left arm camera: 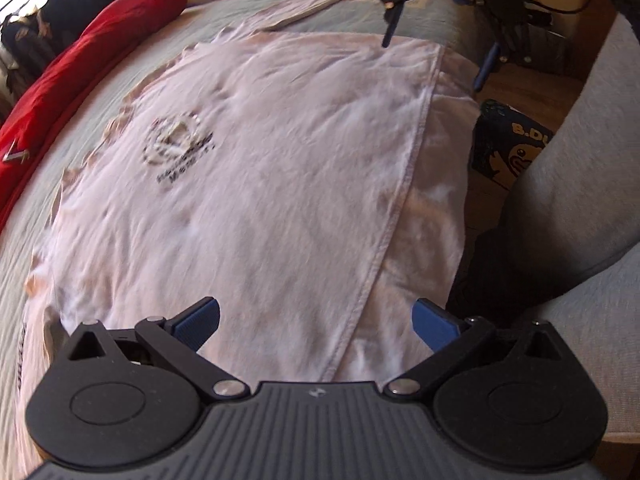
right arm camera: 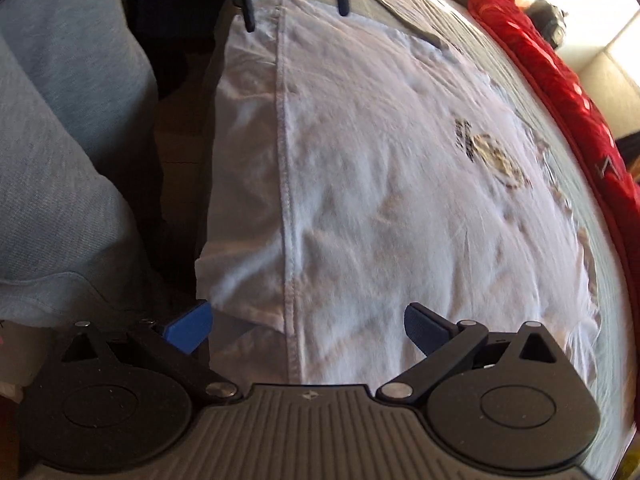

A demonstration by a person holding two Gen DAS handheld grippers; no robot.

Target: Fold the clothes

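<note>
White T-shirt (left arm camera: 260, 168) spread flat on the bed (left arm camera: 100, 92), logo up, hem edge draped over the bed's side. Left gripper (left arm camera: 316, 324) and right gripper (right arm camera: 308, 328) both spread apart, empty, above opposite ends of that hem. Probably mid-fold; next: pinch hem corners evenly.
</note>
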